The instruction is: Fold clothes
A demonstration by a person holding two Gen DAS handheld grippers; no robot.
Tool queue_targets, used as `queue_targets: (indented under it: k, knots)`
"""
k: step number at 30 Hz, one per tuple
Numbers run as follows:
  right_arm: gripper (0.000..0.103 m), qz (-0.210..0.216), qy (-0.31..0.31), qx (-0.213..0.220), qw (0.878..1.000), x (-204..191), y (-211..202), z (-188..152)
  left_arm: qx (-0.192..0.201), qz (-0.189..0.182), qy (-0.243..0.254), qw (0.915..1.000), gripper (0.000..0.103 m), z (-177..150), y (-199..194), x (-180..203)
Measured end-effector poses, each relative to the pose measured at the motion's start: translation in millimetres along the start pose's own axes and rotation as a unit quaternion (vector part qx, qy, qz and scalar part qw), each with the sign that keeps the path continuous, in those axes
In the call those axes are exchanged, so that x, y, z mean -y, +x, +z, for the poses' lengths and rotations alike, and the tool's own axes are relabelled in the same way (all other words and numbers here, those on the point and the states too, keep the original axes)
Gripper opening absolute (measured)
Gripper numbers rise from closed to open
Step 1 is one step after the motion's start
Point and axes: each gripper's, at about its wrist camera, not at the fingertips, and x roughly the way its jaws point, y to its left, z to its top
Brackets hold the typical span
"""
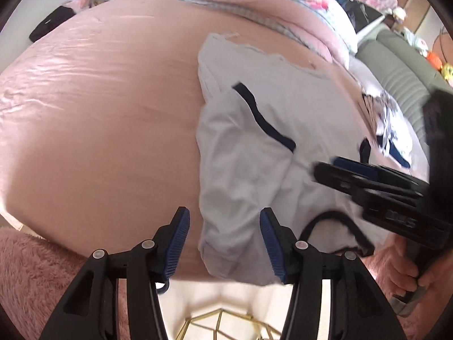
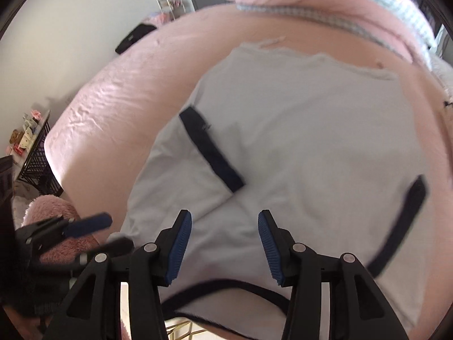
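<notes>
White T-shirt (image 2: 297,141), navy-trimmed, left sleeve folded in, on pink bed (image 1: 99,113).
Left gripper (image 1: 223,243) and right gripper (image 2: 225,248) both parted, empty; no legible writing.

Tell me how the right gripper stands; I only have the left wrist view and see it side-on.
Observer: The right gripper is open, with nothing between its pads, above the white shirt near the dark collar.
Operator: Report the sleeve on that side; the gripper hides it from me.
Observer: That sleeve lies spread out flat, not folded in, with its dark cuff pointing outward.
</notes>
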Motion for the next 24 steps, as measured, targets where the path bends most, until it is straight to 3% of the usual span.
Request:
queue_targets:
  k: [3, 5, 7, 10, 14, 18, 21, 24]
  knots:
    - [0.049, -0.037, 0.023, 0.017, 0.999, 22.4, -21.5, -2.1, -0.017, 0.019, -0.018, 0.9995, 0.048, 3.7, 16.2, 0.6]
    - [0.049, -0.071, 0.043, 0.005, 0.997, 40.2, -21.6, -6.6, -0.048, 0.042, -0.025, 0.9977, 0.048, -2.2, 25.6, -4.8]
    - [0.049, -0.102, 0.064, -0.021, 0.992, 56.3, -18.5, -16.2, -0.054, 0.047, -0.014, 0.9974, 0.048, -7.0, 24.8, -0.9]
    - [0.049, -0.093, 0.089, -0.045, 0.991, 76.1, -23.0, -36.1, -0.059, 0.043, -0.002, 0.9974, 0.048, -10.9, 17.3, 6.3]
    - [0.049, -0.083, 0.093, -0.044, 0.991, 91.7, -44.9, -51.0, -0.016, 0.010, -0.006, 0.9998, 0.048, -0.6, -0.4, 13.4]
    - [0.049, -0.149, 0.079, -0.007, 0.986, 110.1, -65.1, -50.2, 0.003, 0.000, 0.032, 0.9995, 0.048, 22.4, 11.7, 27.7]
    - [0.049, -0.175, 0.099, -0.018, 0.979, 132.7, -59.2, -60.6, -0.039, 0.038, 0.024, 0.9982, 0.048, 24.8, 43.9, 29.7]
    - [0.049, -0.167, 0.112, -0.063, 0.977, 147.6, -41.1, -84.1, -0.032, 0.060, 0.042, 0.9968, 0.049, 18.1, 44.1, 38.2]
